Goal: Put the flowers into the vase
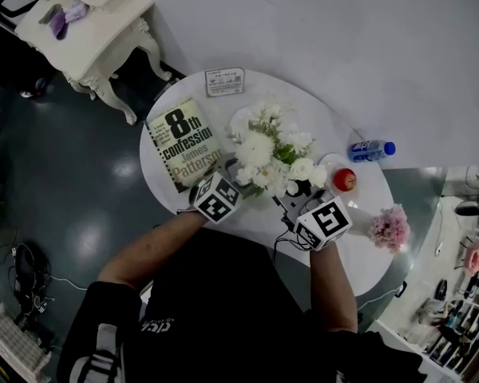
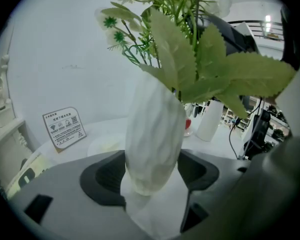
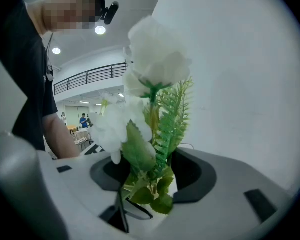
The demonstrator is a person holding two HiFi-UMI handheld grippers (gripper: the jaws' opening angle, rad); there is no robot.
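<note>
Left gripper (image 2: 152,178) clamps the stiff vase (image 2: 155,129) low down; right gripper (image 3: 151,176) stands half-open around the flowers (image 3: 157,66) — likely light, floppy, best held by the stems.

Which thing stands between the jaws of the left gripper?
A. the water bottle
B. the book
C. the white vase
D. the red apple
C: in the left gripper view, the white vase stands between the jaws of the left gripper, and both jaws touch its sides.

Table (image 1: 366,204) w/ book (image 1: 184,144), sign (image 1: 224,81), bottle (image 1: 372,149), pink flower (image 1: 389,228).
</note>
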